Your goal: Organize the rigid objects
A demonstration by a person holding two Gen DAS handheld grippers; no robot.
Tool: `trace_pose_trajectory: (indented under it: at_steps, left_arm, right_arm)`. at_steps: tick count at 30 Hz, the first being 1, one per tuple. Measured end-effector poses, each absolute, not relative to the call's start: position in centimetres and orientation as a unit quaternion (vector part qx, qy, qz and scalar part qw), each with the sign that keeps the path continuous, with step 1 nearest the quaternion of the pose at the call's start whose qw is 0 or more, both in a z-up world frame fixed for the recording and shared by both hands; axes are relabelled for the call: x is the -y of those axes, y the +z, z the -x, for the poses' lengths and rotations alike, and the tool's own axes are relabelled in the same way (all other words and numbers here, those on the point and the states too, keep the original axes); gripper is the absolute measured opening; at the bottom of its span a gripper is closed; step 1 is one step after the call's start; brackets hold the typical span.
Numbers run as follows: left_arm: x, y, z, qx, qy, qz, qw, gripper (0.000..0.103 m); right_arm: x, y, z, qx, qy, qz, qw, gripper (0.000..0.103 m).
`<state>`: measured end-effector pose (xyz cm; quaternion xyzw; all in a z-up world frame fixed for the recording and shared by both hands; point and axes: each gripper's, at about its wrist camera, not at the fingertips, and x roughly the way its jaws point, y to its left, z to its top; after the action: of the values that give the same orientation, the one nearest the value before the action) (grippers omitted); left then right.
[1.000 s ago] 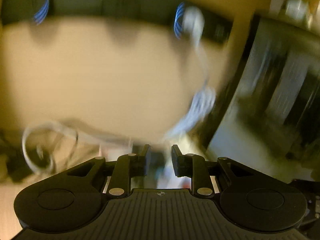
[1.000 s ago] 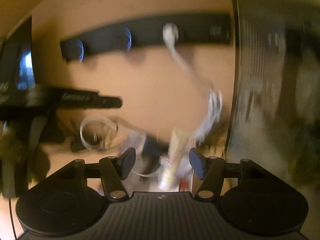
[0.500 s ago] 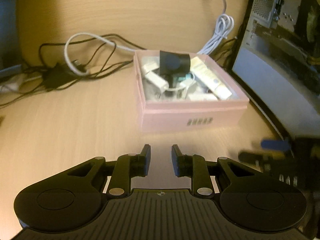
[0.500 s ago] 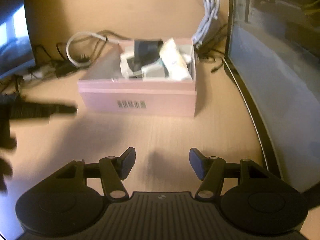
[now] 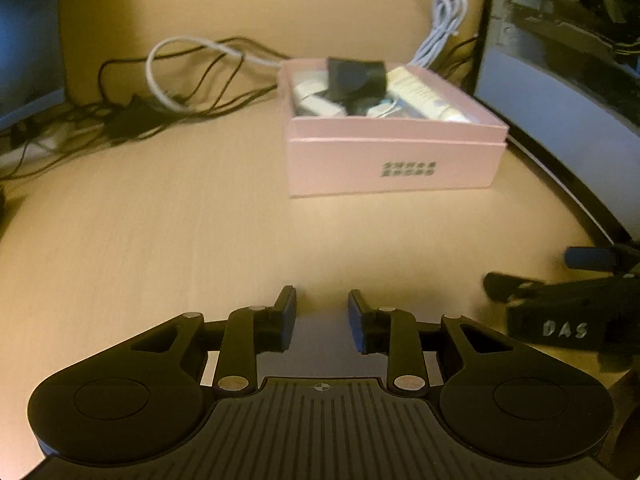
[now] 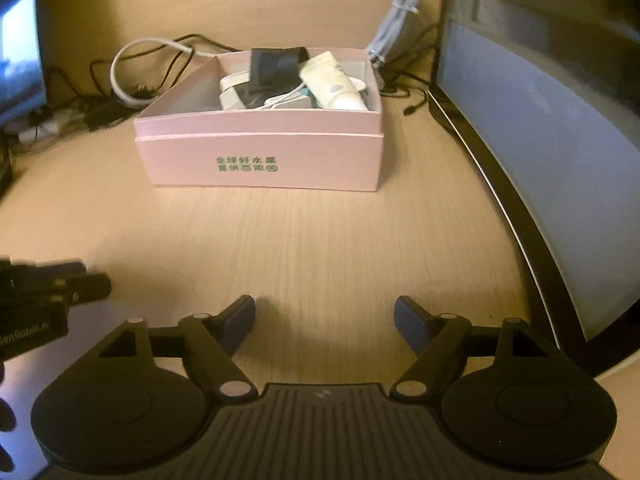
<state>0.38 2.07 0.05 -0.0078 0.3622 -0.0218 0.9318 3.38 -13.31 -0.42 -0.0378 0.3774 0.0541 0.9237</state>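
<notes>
A pink cardboard box point(image 5: 394, 160) point(image 6: 260, 160) stands on the wooden desk, filled with a black block-shaped object point(image 5: 356, 76) point(image 6: 276, 68), a cream tube point(image 5: 424, 94) point(image 6: 332, 82), white adapters and cables. My left gripper point(image 5: 322, 314) hovers low over the desk, short of the box and to its left. Its jaws are opening with nothing between them. My right gripper point(image 6: 324, 316) sits in front of the box, its jaws opening wide and empty. Each gripper appears at the edge of the other's view point(image 5: 560, 308) point(image 6: 44, 296).
A tangle of black and white cables point(image 5: 180, 84) point(image 6: 132, 76) lies behind the box at left. A coiled white cable point(image 5: 444, 20) point(image 6: 396, 12) hangs behind it. A dark curved monitor point(image 5: 560, 112) point(image 6: 540, 160) borders the desk on the right; another screen point(image 6: 20, 56) stands far left.
Both grippers dropped from facing the wall to low over the desk before the box. Both sets of jaws spread wider, the right markedly.
</notes>
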Motion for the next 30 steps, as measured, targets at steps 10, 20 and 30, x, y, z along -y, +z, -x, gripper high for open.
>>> trace_pose_trajectory:
  at_steps: [10, 20, 30]
  left_arm:
    - [0.4, -1.0, -0.4, -0.302, 0.001, 0.002, 0.953, 0.032]
    - [0.6, -1.0, -0.7, -0.303, 0.004, 0.005, 0.953, 0.032]
    - [0.6, -1.0, -0.6, -0.303, 0.004, 0.004, 0.953, 0.032]
  right_arm:
    - [15.2, -1.5, -3.5, -0.345, 0.059, 0.019, 0.936, 0.103]
    - [15.0, -1.8, -4.2, -0.325, 0.051, 0.014, 0.944, 0.103]
    - [14.9, -1.8, -4.6, -0.325, 0.049, 0.014, 0.944, 0.103]
